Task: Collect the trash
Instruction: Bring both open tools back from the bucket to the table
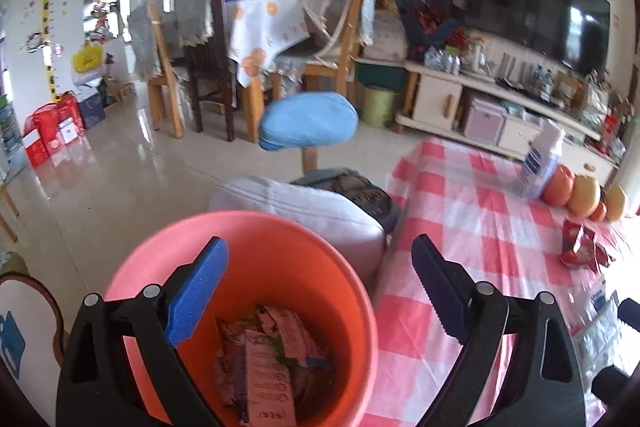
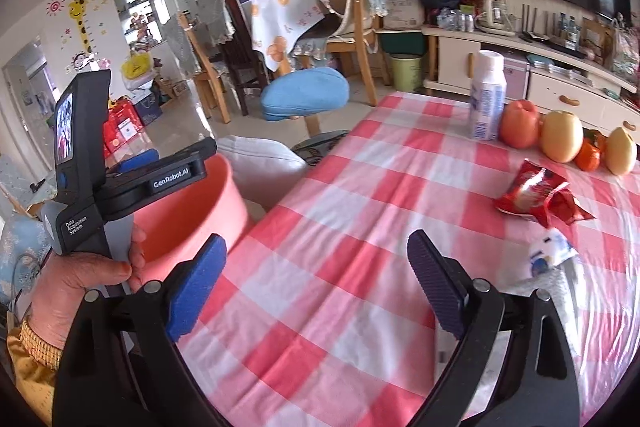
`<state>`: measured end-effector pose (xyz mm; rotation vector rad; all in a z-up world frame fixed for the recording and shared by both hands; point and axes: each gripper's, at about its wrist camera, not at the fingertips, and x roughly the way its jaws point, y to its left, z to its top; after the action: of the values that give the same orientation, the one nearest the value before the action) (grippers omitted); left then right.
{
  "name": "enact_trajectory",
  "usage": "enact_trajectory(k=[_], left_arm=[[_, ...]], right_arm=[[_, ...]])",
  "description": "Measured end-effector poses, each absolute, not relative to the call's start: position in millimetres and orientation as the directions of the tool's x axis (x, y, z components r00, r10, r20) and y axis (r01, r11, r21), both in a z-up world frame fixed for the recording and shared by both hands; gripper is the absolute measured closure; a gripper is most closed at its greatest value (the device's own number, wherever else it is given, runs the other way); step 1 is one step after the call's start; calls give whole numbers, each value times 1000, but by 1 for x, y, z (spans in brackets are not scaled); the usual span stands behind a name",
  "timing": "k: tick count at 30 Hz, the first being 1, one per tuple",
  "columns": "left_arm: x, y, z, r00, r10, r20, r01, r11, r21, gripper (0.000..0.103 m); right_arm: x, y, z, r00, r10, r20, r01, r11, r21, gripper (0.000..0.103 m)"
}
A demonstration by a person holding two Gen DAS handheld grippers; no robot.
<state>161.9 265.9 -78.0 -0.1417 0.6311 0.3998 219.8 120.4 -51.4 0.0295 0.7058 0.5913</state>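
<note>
An orange bin [image 1: 280, 267] stands beside the table and holds several crumpled wrappers [image 1: 268, 359]. My left gripper [image 1: 320, 287] hovers open and empty over the bin's right rim. The bin also shows in the right wrist view [image 2: 192, 211], with the left gripper's body [image 2: 120, 183] above it. My right gripper [image 2: 316, 283] is open and empty over the pink checked tablecloth [image 2: 340, 227]. A red snack wrapper [image 2: 536, 193] lies on the table to its far right, also seen in the left wrist view [image 1: 580, 245]. A white and blue wrapper [image 2: 550, 253] lies just right of the right finger.
A white bottle [image 2: 486, 95] and several fruits [image 2: 560, 135] stand at the table's far edge. A blue stool [image 2: 304, 93] and a grey cushion [image 1: 304, 211] are beyond the bin. Dining chairs [image 1: 200, 59] and a TV cabinet [image 1: 460, 95] are farther back.
</note>
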Motion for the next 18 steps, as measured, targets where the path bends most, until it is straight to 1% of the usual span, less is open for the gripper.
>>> enact_trajectory(k=[5, 12, 18], left_arm=[[169, 252, -81, 738, 272, -617, -352, 936, -10, 11], [174, 236, -85, 753, 200, -627, -310, 948, -70, 11], [177, 216, -85, 769, 151, -621, -261, 961, -90, 11]], right_arm=[[218, 102, -54, 621, 493, -609, -483, 853, 197, 9], [216, 74, -56, 645, 466, -606, -455, 871, 185, 8], [217, 51, -56, 672, 425, -606, -416, 894, 167, 8]])
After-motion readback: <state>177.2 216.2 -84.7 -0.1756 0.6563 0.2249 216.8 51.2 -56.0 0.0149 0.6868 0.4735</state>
